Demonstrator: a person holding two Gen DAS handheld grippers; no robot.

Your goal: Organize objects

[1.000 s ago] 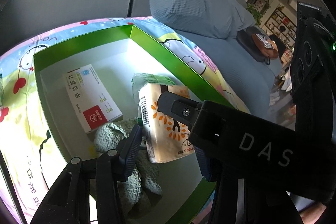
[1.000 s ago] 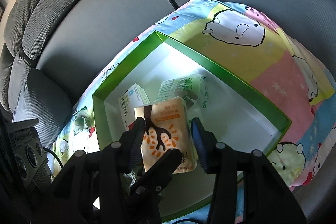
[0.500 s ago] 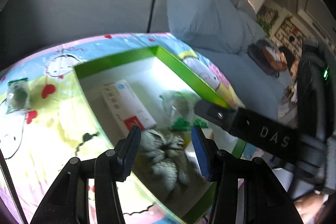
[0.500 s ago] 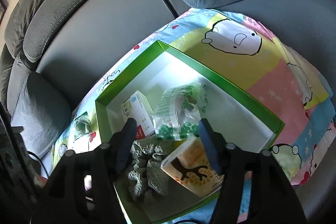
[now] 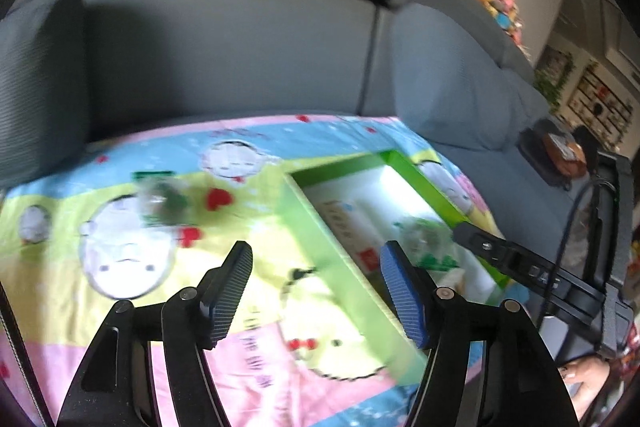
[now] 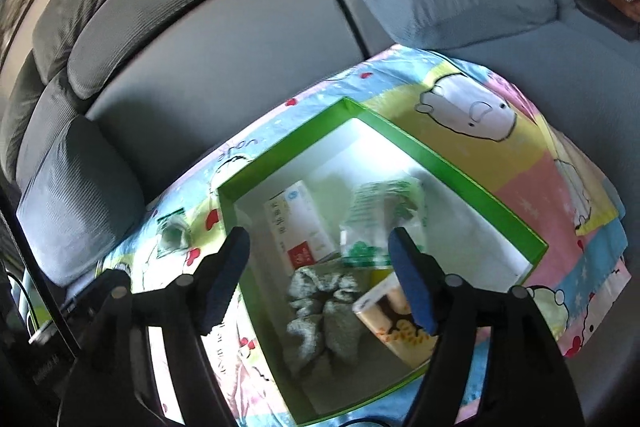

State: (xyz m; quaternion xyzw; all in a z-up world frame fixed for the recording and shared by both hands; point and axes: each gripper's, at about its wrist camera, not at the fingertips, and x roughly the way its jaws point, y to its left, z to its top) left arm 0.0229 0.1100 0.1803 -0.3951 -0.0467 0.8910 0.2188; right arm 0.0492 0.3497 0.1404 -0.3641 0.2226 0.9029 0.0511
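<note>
While both tools hover above a cartoon-print blanket [image 6: 516, 187] on a grey sofa [image 6: 224, 39], the left gripper [image 5: 316, 279] has its fingers spread wide, holding nothing. The right gripper [image 6: 320, 267] is also wide apart and empty, above a green box [image 6: 480, 179]. Inside the box lie a white and red carton [image 6: 298, 227] with print too blurred to read, a clear green-printed bag [image 6: 380, 223], a grey cloth [image 6: 324, 311] and an orange-patterned pack [image 6: 396, 323]. A small clear packet [image 6: 172, 231] lies on the blanket, left of the box.

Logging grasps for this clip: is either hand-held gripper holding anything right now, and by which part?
Nothing is held. The left hand-held gripper and the right hand-held gripper are both open and empty.
</note>
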